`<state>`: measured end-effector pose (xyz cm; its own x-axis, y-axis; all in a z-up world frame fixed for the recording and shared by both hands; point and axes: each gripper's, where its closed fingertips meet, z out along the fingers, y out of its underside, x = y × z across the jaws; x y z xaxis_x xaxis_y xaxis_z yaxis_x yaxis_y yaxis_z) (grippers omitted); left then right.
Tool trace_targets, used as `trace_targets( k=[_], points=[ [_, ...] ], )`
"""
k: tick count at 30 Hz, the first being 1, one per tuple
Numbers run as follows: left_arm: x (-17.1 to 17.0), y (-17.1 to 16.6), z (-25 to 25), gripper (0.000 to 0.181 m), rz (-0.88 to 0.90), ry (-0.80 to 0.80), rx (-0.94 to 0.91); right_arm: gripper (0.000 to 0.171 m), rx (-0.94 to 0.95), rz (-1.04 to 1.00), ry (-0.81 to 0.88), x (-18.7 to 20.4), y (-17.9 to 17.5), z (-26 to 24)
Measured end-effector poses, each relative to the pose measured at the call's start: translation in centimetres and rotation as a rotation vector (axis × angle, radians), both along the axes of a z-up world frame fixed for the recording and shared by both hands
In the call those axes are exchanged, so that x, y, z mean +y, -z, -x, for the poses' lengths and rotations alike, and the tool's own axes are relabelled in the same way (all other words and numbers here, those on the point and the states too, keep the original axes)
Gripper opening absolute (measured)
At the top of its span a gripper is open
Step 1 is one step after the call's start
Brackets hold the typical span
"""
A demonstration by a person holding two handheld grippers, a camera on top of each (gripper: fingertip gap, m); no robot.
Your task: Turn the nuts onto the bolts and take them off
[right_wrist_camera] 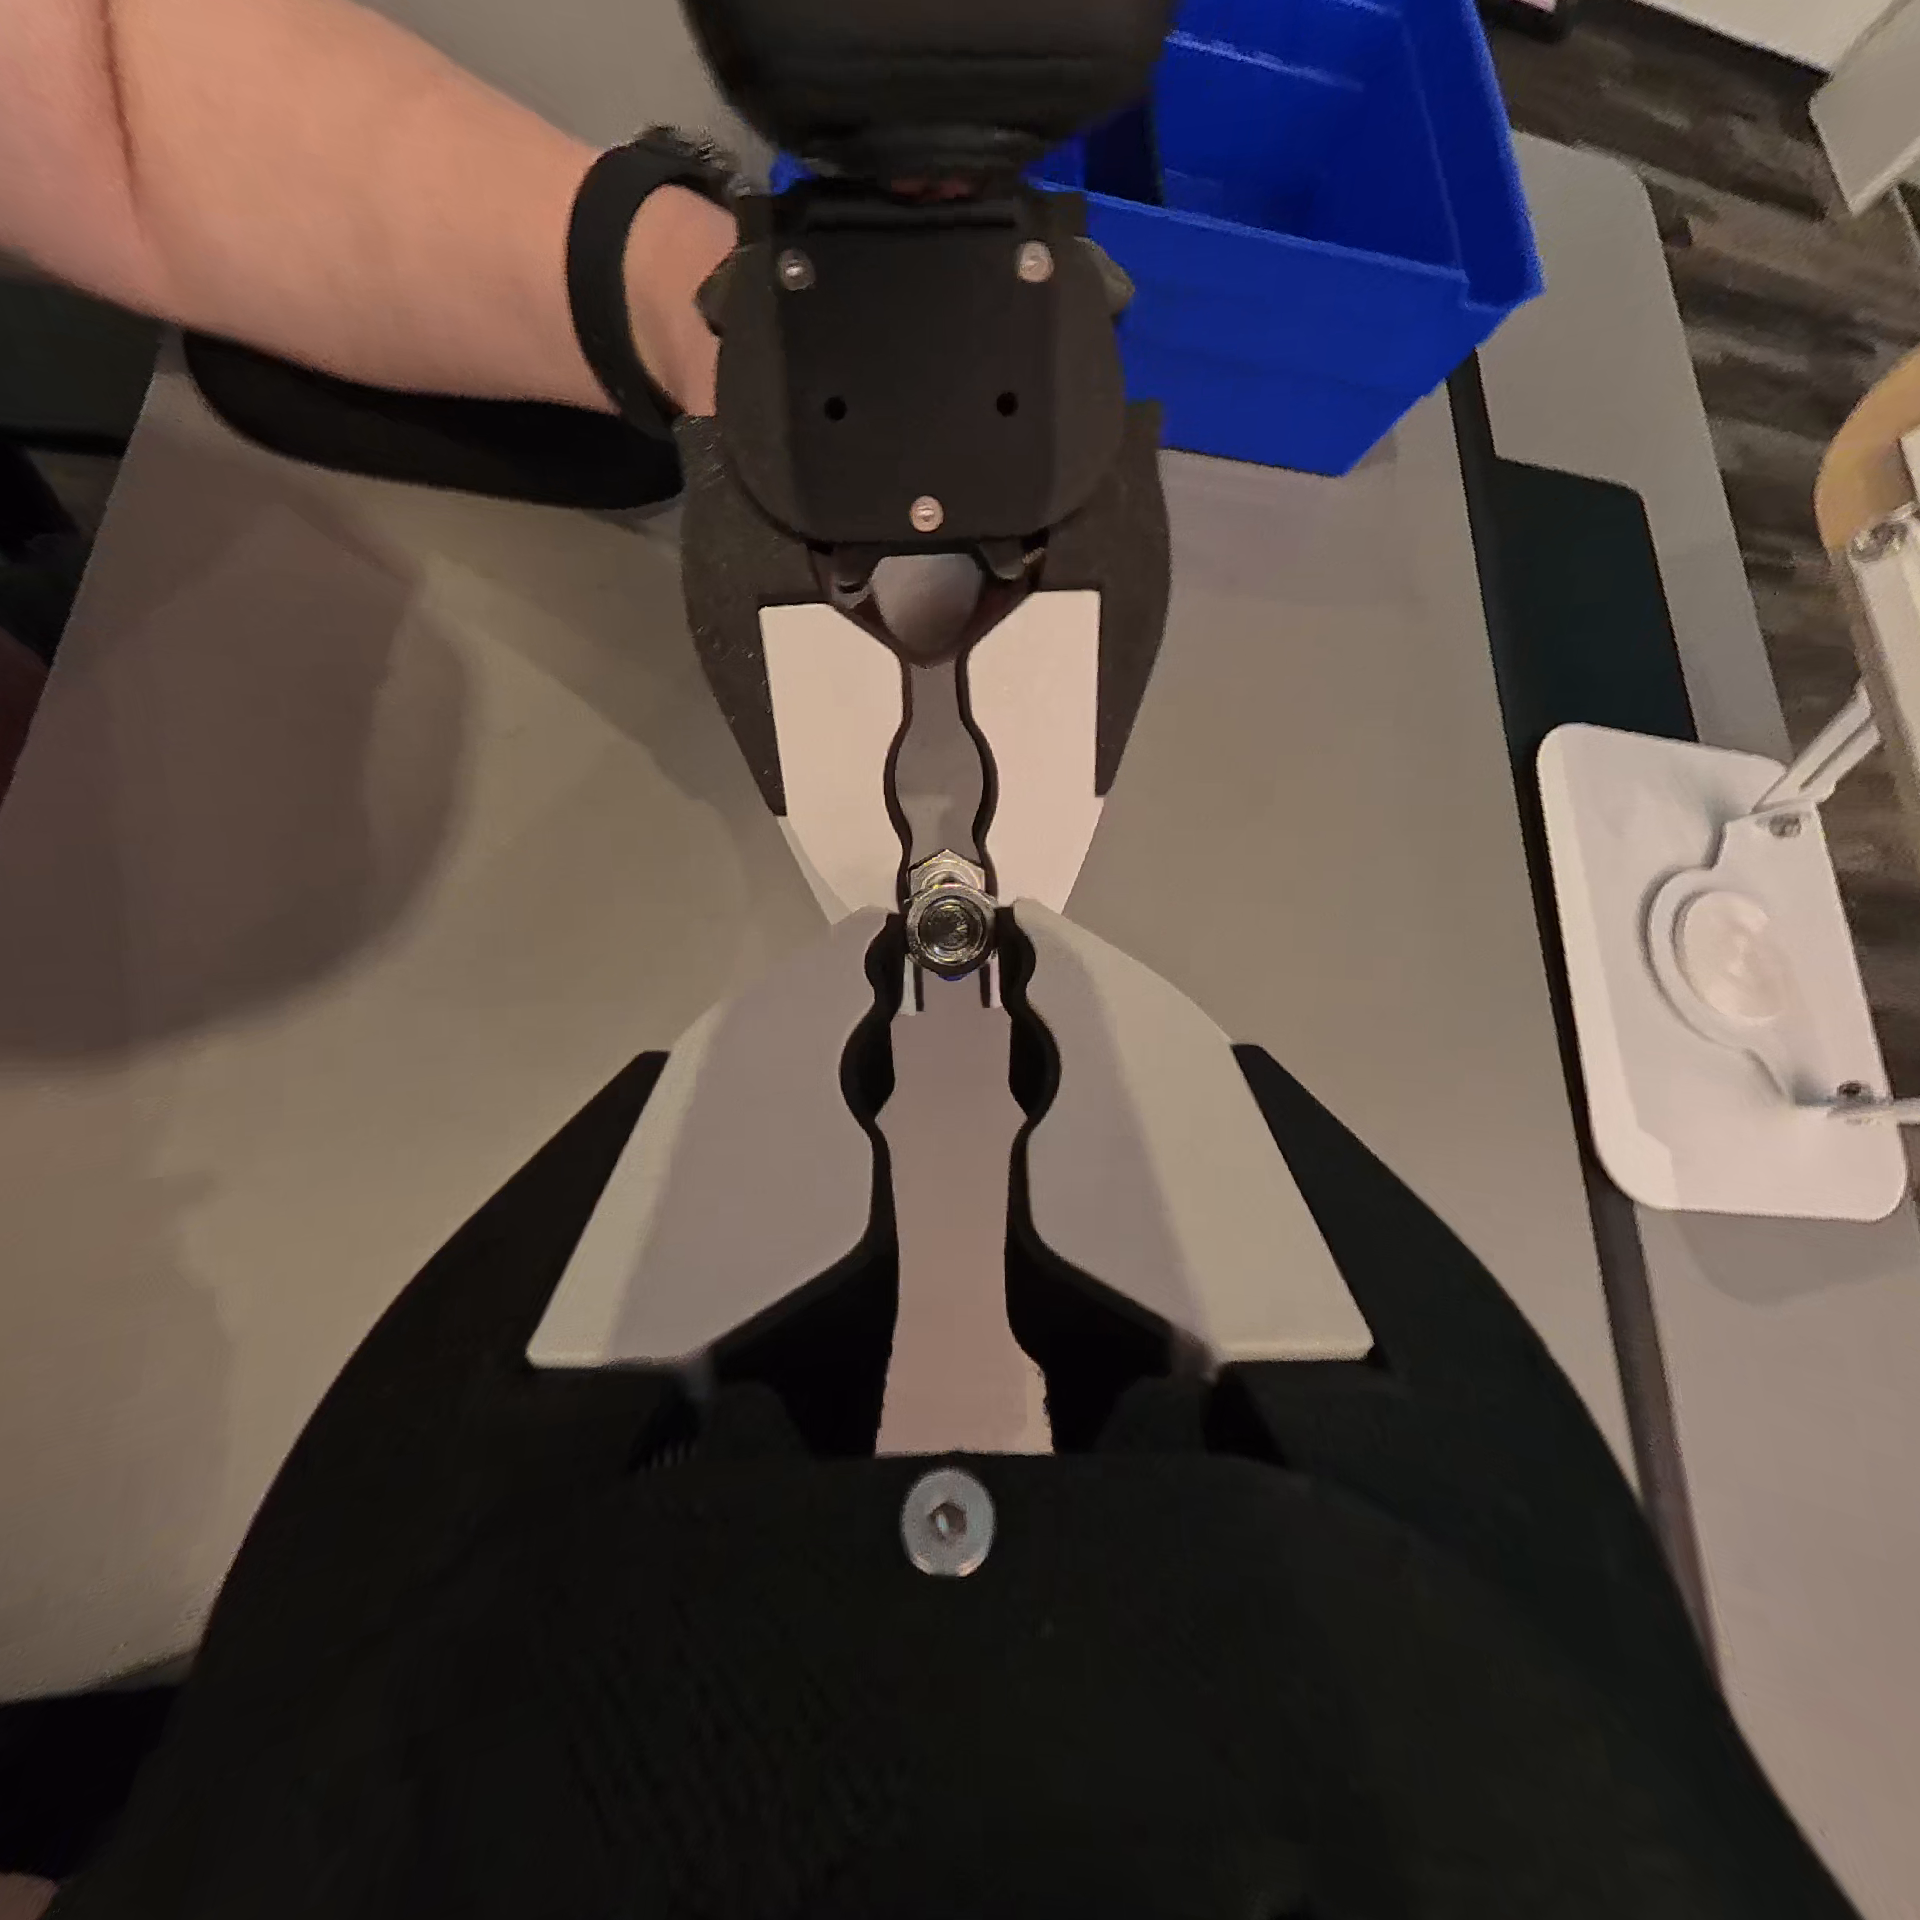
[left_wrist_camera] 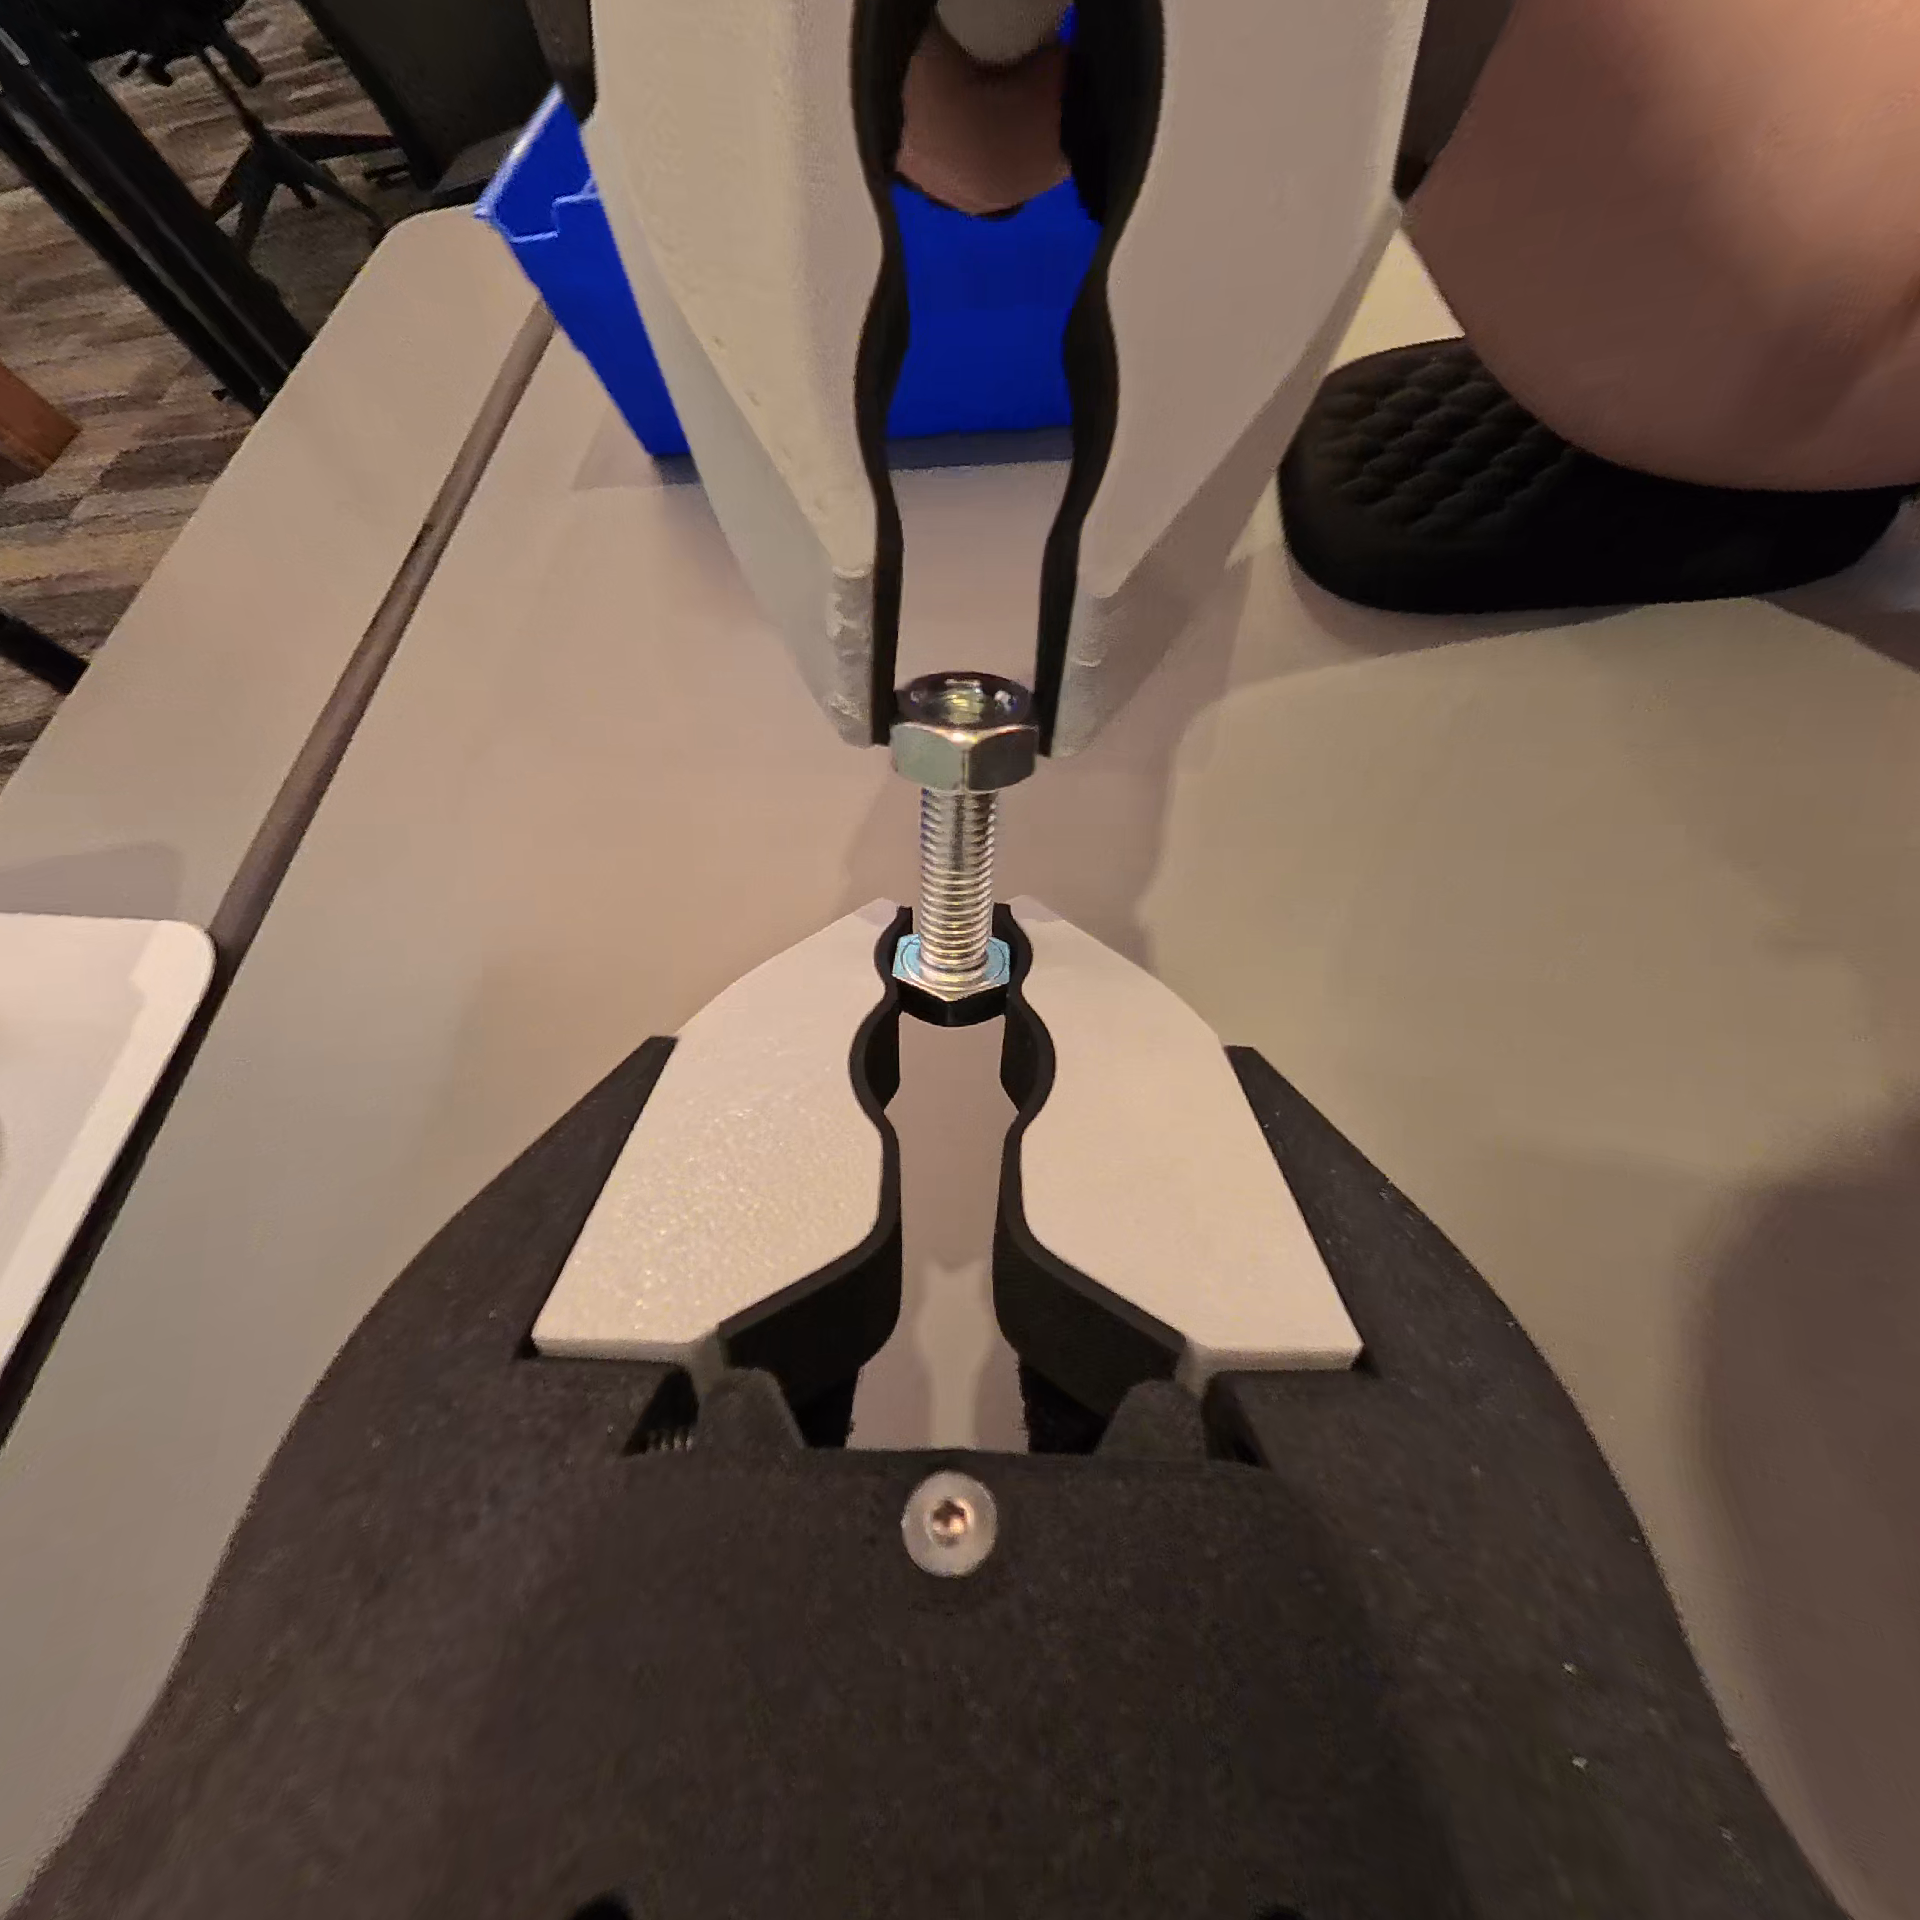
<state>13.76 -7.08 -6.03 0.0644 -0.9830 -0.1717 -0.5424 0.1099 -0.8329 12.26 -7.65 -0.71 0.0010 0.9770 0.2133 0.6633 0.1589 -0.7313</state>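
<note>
A silver bolt (left_wrist_camera: 954,873) hangs in the air over the grey table (left_wrist_camera: 1403,935), gripped at both ends. My left gripper (left_wrist_camera: 951,940) is shut on its hex head (left_wrist_camera: 948,979). My right gripper (left_wrist_camera: 964,727) comes in from the far side, opposite the left one. It is shut on a hex nut (left_wrist_camera: 964,756) at the far end of the thread. In the right wrist view I look end-on at the nut (right_wrist_camera: 948,928) between my right gripper's (right_wrist_camera: 948,940) tips. The bolt head (right_wrist_camera: 940,865) sits just behind it in the left gripper (right_wrist_camera: 940,847).
A blue bin (left_wrist_camera: 977,343) stands at the back of the table and also shows in the right wrist view (right_wrist_camera: 1309,260). A person's forearm (left_wrist_camera: 1662,260) rests on a black pad (left_wrist_camera: 1507,488). A white base plate with a stand (right_wrist_camera: 1714,966) sits beyond a table seam. The grippers' ends are close to 5 cm from one another.
</note>
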Motion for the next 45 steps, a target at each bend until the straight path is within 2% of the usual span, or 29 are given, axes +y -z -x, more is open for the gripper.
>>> trace_targets(
  k=[6, 10, 14, 18, 21, 25, 30, 36, 41, 45],
  points=[
    [1.9, -0.6, 0.8, 0.014, 0.007, -0.116, -0.012, 0.019, 0.069, 0.112, 0.17, 1.8, -0.6, 0.8],
    [2.4, -0.9, 1.0, 0.014, 0.008, -0.146, -0.02, 0.02, 0.104, 0.147, 0.217, 2.2, -0.9, 1.1],
    [2.3, -1.6, 1.0, 0.014, 0.011, -0.139, -0.064, 0.023, 0.167, 0.121, 0.173, 2.0, -2.0, 1.4],
    [1.7, -3.2, 0.9, 0.014, 0.039, -0.098, -0.151, 0.035, 0.321, 0.083, 0.011, 0.4, -4.6, 1.2],
    [-0.1, -5.2, 0.5, 0.014, 0.089, 0.007, -0.271, 0.032, 0.501, 0.085, -0.072, -0.3, -7.0, 0.9],
    [-0.2, -6.5, 0.5, 0.014, 0.068, -0.004, -0.323, 0.03, 0.587, 0.166, -0.082, -0.3, -7.9, 1.2],
    [-0.1, -7.3, 0.7, 0.014, 0.071, -0.022, -0.355, 0.028, 0.621, 0.113, -0.065, -0.2, -8.2, 2.0],
    [-0.1, -7.5, 0.6, 0.014, 0.082, -0.021, -0.364, 0.027, 0.597, 0.142, -0.067, -0.2, -7.6, 2.4],
    [-0.3, -7.5, 0.6, 0.014, 0.086, -0.017, -0.366, 0.018, 0.598, 0.156, -0.067, -0.1, -7.5, 2.5],
    [-1.1, -7.6, 0.4, 0.014, 0.108, 0.033, -0.368, 0.018, 0.611, 0.197, -0.139, -1.1, -7.5, 2.3]
  ],
)
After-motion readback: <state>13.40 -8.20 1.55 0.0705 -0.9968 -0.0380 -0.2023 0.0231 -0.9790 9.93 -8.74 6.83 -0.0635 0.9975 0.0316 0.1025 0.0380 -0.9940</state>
